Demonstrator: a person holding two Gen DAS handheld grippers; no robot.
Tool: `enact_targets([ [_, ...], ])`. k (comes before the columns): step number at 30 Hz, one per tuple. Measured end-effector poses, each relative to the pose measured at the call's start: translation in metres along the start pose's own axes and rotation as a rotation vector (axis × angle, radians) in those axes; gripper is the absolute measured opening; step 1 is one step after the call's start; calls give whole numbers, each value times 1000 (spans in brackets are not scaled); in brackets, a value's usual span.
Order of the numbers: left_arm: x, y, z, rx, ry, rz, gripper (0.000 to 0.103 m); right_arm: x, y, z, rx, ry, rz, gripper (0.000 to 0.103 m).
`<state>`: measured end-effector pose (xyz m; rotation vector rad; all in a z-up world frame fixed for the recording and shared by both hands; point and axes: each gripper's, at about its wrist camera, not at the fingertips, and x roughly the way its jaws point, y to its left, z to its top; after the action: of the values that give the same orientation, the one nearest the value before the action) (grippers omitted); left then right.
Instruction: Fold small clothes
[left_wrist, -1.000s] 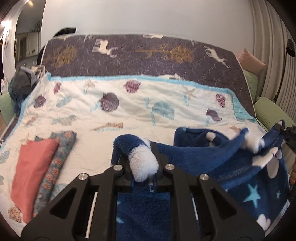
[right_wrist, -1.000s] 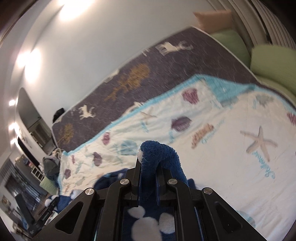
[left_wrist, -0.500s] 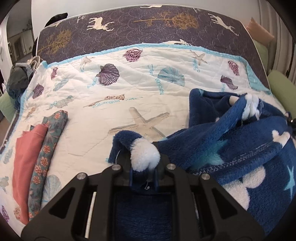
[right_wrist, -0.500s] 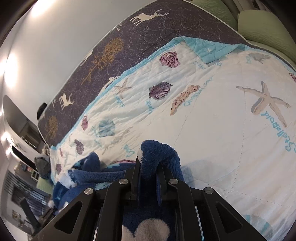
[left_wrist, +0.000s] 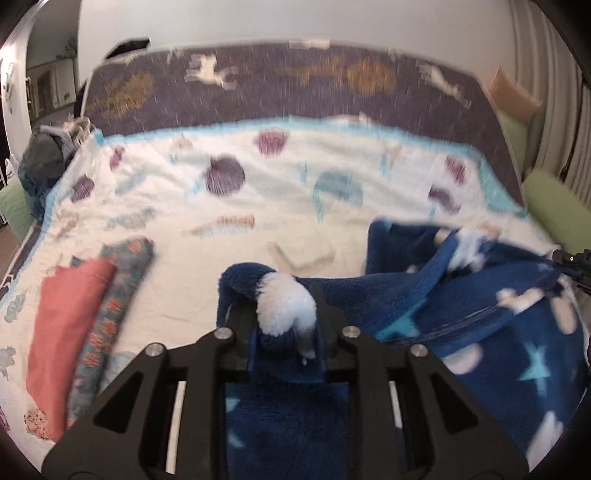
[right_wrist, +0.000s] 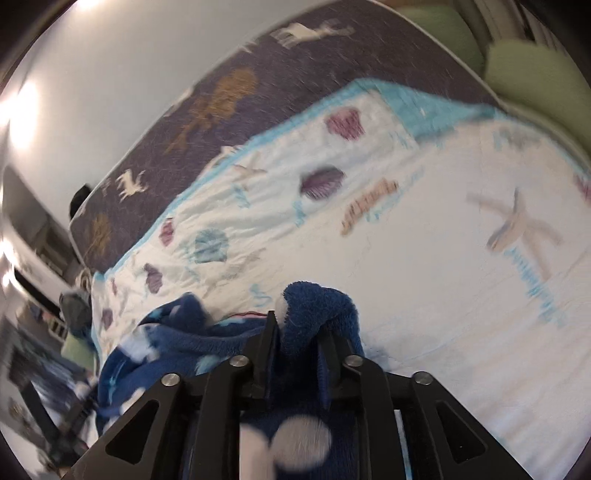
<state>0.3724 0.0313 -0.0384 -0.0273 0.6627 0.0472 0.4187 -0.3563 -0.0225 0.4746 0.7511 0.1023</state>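
A dark blue fleece garment (left_wrist: 480, 325) with white dots and light blue stars hangs stretched between my two grippers above the bed. My left gripper (left_wrist: 286, 325) is shut on one corner, where a white patch bulges between the fingers. My right gripper (right_wrist: 295, 332) is shut on another bunched blue corner (right_wrist: 317, 306). The rest of the garment (right_wrist: 166, 343) sags to the left in the right wrist view. The right gripper's tip (left_wrist: 570, 260) shows at the far right of the left wrist view. Both views are motion-blurred.
A white seashell quilt (left_wrist: 277, 206) covers the bed, with a dark deer-print blanket (left_wrist: 295, 88) behind. Folded coral and floral clothes (left_wrist: 74, 325) lie at the left. Green cushions (left_wrist: 554, 210) sit at the right edge. A dark bundle (left_wrist: 44, 155) lies far left.
Both grippers dipped toward the quilt half a second ago and have lifted back up and tilted, still holding the blue garment stretched between them.
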Motion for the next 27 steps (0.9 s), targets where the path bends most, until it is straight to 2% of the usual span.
enact_targets([
  [2, -20, -1, 2, 27, -28, 12, 27, -31, 7, 3, -22, -72, -25, 46],
  [3, -26, -2, 3, 42, -33, 11, 27, -46, 10, 3, -30, -106, -23, 49],
  [4, -34, -5, 3, 65, -40, 7, 30, -62, 14, 3, -44, -131, -10, 50],
  [6, -44, -12, 4, 103, -51, -5, 41, -83, 28, -1, -100, -124, 20, 50],
  [8, -50, -19, 6, 132, -61, -7, 68, -85, 46, -11, -176, -72, 29, 50],
  [10, -54, -28, 11, 164, -110, 59, 76, -78, 70, -28, -270, -12, 28, 50],
  [12, -54, -30, 20, 161, -95, 77, 76, -67, 91, -47, -347, 33, 37, 50],
  [14, -59, -26, 26, 112, -93, 75, 76, -55, 106, -64, -400, 82, 52, 50],
  [16, -69, -17, 26, 63, -104, 15, 76, -45, 115, -78, -436, 116, 60, 50],
  [18, -74, -16, 18, 89, -89, -46, 76, -35, 120, -87, -461, 134, 56, 50],
  [21, -67, -26, 0, 181, -43, -103, 67, -20, 115, -84, -451, 145, 50, 50],
  [23, -48, -38, -10, 241, 9, -89, 54, -10, 107, -76, -402, 143, 44, 50],
  [25, -29, -46, -12, 255, 46, -74, 47, 1, 98, -63, -340, 143, 47, 50],
  [27, -3, -51, -10, 236, 88, -71, 46, 17, 94, -49, -300, 154, 55, 50],
])
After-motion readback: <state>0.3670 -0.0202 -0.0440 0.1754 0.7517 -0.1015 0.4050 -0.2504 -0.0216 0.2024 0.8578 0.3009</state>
